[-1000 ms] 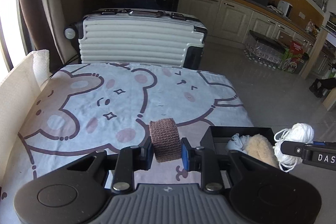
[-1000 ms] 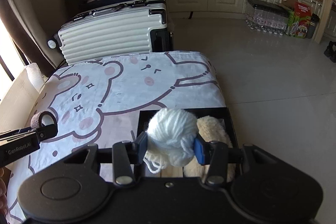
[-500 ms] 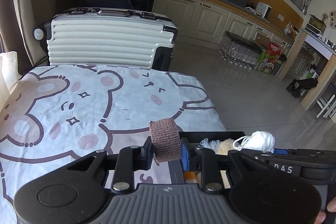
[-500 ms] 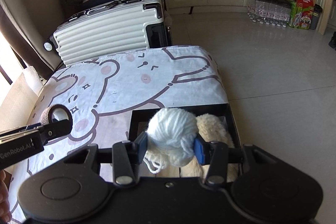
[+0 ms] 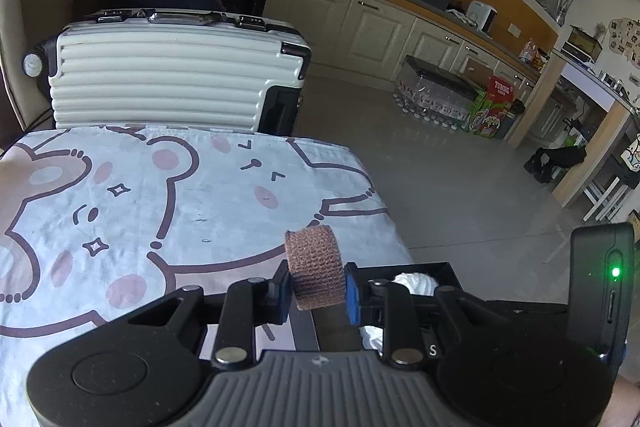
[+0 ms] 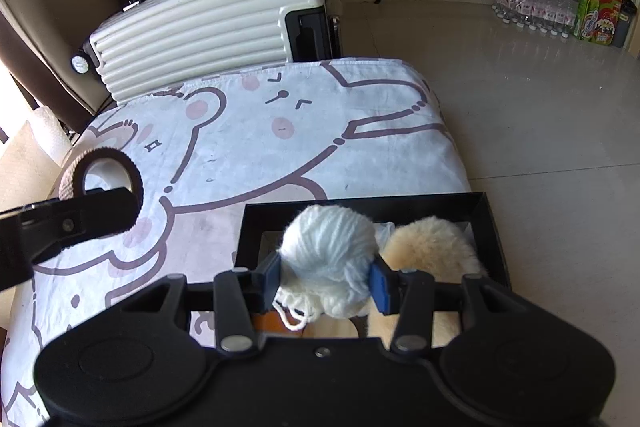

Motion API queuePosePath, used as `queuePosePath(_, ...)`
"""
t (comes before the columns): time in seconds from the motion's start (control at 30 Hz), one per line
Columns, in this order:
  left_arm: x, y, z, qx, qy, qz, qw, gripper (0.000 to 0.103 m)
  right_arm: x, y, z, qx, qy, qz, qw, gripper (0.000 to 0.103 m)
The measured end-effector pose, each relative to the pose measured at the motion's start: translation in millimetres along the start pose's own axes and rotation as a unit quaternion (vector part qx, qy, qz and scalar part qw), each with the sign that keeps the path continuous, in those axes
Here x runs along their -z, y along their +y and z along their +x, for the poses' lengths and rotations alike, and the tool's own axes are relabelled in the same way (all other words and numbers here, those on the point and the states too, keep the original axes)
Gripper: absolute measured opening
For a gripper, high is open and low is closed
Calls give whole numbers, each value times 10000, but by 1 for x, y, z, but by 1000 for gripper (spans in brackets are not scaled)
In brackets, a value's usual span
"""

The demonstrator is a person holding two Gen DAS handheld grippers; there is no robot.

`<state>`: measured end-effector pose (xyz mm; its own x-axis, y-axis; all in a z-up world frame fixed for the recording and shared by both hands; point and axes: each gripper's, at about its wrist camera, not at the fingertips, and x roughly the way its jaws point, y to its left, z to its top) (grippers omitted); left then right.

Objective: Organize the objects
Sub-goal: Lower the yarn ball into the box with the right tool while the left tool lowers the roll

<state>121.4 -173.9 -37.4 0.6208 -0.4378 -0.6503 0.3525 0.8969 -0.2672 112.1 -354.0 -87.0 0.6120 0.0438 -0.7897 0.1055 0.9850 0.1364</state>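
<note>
Since a second ago: right hand-held gripper (image 6: 326,277) lower, black box (image 6: 494,227) larger under it; left hand-held gripper (image 5: 316,289) shifted toward box. Left hand-held gripper clamped tight on brown bandage roll (image 5: 315,271), roll upright between pads, above bear-print sheet (image 5: 160,187). Right hand-held gripper part-open, gripping white yarn ball (image 6: 329,255) just above box, beige fluffy item (image 6: 436,247) beside right pad.

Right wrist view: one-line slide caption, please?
Right gripper holding white yarn ball over black box containing cream fluffy toy.
</note>
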Motion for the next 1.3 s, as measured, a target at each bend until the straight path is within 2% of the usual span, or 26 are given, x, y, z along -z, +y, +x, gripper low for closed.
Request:
queuePosePath(0.2,-1,10,12,37,62,-90,9999,28,-1,-1,22,-69,122,186,9997,47)
queuePosePath(0.27,-1,12,15,66,73,-148,9998,28,-2,0,24,-94,77,237,9996,51)
queuePosePath(0.3,-1,13,16,81,79,-175,9998,28,-3,0,23,-77,5,265,9996,54)
queuePosePath(0.33,-1,14,18,100,93,-205,9997,28,-3,-1,22,-78,-58,315,9995,68)
queuePosePath(0.37,-1,14,20,114,112,-218,9996,28,-4,-2,21,-96,-77,370,9992,73)
queuePosePath(0.4,0,14,21,128,129,-221,9996,28,-4,-4,19,-149,-99,393,9991,74)
queuePosePath(0.5,2,11,26,187,180,-237,9994,28,-6,-8,13,-108,-95,319,9994,71)
queuePosePath(0.73,7,-3,44,350,376,-165,9985,28,-5,-36,-5,47,16,572,9984,47)
queuePosePath(0.8,10,-8,51,391,508,-136,9979,28,-5,-45,-10,59,9,738,9973,44)
queuePosePath(0.93,16,-11,67,427,893,-283,9947,28,-4,-57,-16,38,-11,1002,9950,42)
queuePosePath(1.1,24,-15,82,346,1303,-398,9901,28,-3,-59,-16,9,49,911,9958,42)
queuePosePath(1.3,28,-20,89,310,1401,-370,9890,28,-3,-64,-16,21,100,914,9958,42)
